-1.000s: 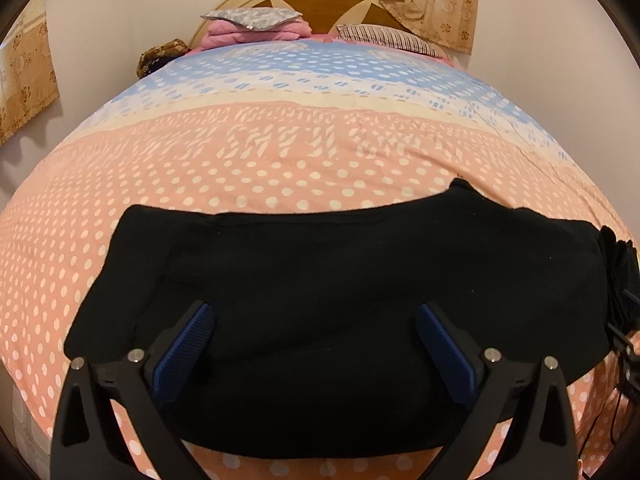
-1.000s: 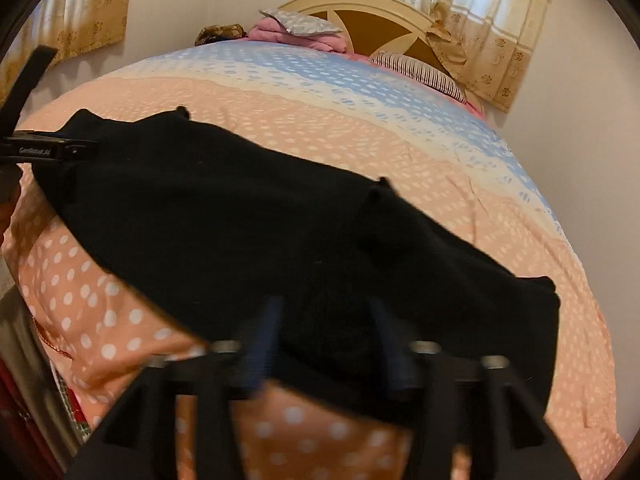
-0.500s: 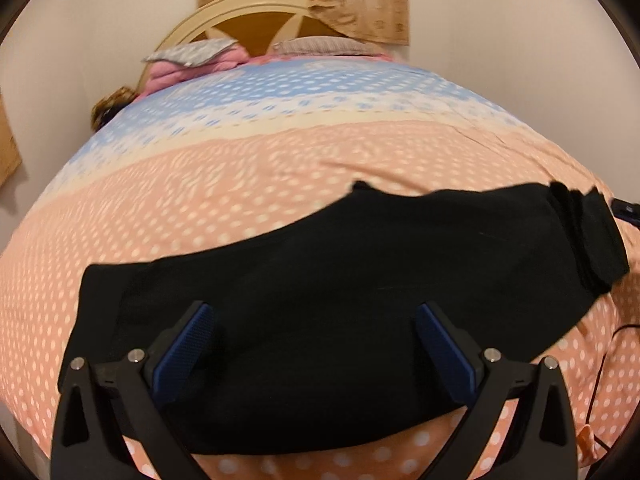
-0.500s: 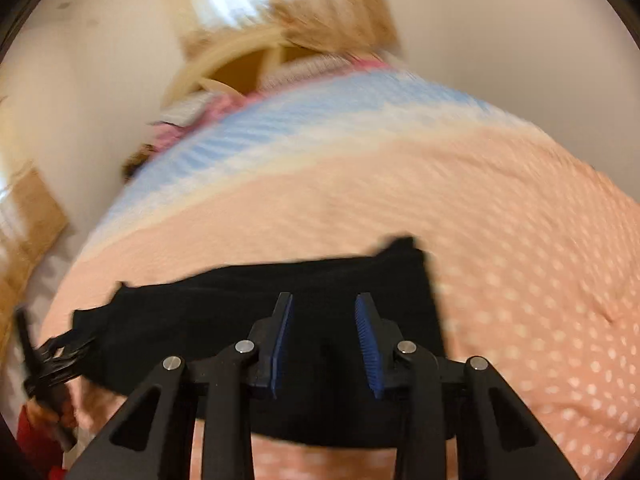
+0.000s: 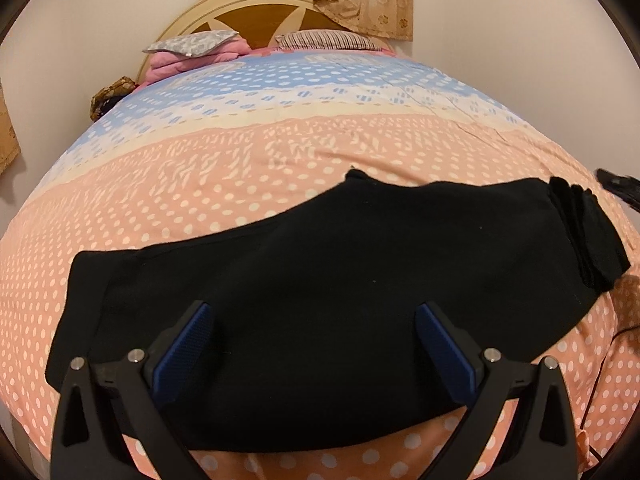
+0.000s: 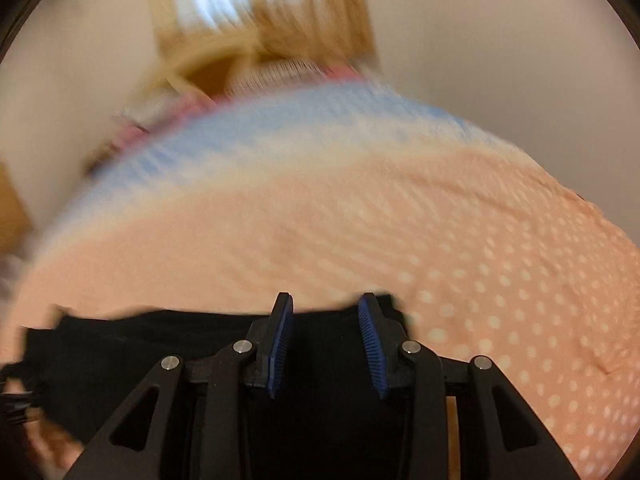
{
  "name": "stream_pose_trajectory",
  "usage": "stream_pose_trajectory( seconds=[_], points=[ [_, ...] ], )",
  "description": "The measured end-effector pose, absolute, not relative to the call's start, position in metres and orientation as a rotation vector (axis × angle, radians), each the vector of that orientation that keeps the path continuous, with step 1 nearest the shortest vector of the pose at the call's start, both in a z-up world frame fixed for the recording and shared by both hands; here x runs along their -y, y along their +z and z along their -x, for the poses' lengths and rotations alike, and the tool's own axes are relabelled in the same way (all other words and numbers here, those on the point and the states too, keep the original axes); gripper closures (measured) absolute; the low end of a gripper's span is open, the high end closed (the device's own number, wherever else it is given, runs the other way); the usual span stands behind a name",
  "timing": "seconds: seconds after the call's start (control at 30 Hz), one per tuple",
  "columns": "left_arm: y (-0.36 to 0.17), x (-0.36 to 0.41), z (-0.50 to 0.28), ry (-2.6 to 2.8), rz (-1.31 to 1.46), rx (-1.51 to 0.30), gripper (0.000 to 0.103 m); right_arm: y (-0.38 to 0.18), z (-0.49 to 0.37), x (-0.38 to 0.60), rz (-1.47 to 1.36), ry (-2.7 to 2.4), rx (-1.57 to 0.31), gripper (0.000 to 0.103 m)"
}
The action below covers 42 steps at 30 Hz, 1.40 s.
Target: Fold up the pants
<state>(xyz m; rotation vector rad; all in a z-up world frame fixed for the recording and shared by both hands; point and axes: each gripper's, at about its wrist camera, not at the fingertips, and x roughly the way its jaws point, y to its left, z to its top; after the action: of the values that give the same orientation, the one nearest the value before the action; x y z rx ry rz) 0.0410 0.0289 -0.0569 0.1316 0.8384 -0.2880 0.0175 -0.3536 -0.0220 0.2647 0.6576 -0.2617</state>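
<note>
Left hand-held gripper (image 5: 312, 344) wide apart above black pants (image 5: 340, 280), right hand-held gripper (image 6: 326, 340) now wider, empty.

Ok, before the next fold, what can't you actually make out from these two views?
- Right wrist view: motion blur smears the pants edges and bed.
- Left wrist view: the left gripper covers the pants' near hem.
- Right gripper is cut off at the left view's edge.
- Fold layers: black fabric hides them.

Black pants (image 5: 340, 280) lie on a peach, cream and blue white-dotted bedspread (image 5: 240, 152).
</note>
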Motion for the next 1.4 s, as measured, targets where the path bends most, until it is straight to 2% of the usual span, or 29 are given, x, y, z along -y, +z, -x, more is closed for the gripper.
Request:
stream_pose_trajectory(
  seconds=[0.1,0.27,0.47,0.57,0.67,0.77,0.87,1.0,1.13,1.23,1.3,1.4],
  points=[
    [-0.059,-0.025,-0.042,-0.31,-0.125,-0.843,0.0,-0.017,-0.005,0.306,-0.189,-0.149,-0.668,0.066],
    [-0.059,-0.028,-0.035,-0.308,-0.157,-0.832,0.0,-0.066,-0.041,0.249,-0.108,-0.069,-0.811,0.066],
    [-0.048,-0.07,-0.033,-0.218,-0.149,-0.794,0.0,-0.079,-0.073,0.232,0.03,-0.187,-0.79,0.057],
    [-0.043,-0.108,-0.028,-0.138,-0.144,-0.76,0.0,-0.066,-0.068,0.238,-0.017,-0.18,-0.759,0.056],
    [-0.044,-0.151,-0.027,-0.037,-0.114,-0.745,0.0,-0.031,-0.047,0.237,-0.171,-0.138,-0.626,0.056],
    [-0.049,-0.187,-0.036,0.041,-0.009,-0.767,0.0,-0.007,-0.04,0.199,-0.142,-0.035,-0.558,0.056],
    [-0.056,-0.212,-0.041,0.054,0.148,-0.787,0.0,-0.011,-0.047,0.148,-0.191,0.146,-0.624,0.057],
    [-0.057,-0.234,-0.042,0.06,0.244,-0.784,0.0,-0.044,-0.061,0.085,-0.295,0.345,-0.769,0.056],
    [-0.06,-0.257,-0.039,0.083,0.3,-0.776,0.0,-0.086,-0.069,0.043,-0.155,0.32,-0.884,0.056],
    [-0.071,-0.265,-0.04,0.06,0.391,-0.799,0.0,-0.084,-0.066,0.029,-0.023,0.303,-0.857,0.05],
    [-0.081,-0.266,-0.04,0.017,0.471,-0.826,0.0,-0.084,-0.065,0.028,-0.028,0.307,-0.857,0.045],
    [-0.088,-0.253,-0.036,-0.009,0.495,-0.831,0.0,-0.084,-0.066,0.031,-0.063,0.307,-0.854,0.045]
  ],
)
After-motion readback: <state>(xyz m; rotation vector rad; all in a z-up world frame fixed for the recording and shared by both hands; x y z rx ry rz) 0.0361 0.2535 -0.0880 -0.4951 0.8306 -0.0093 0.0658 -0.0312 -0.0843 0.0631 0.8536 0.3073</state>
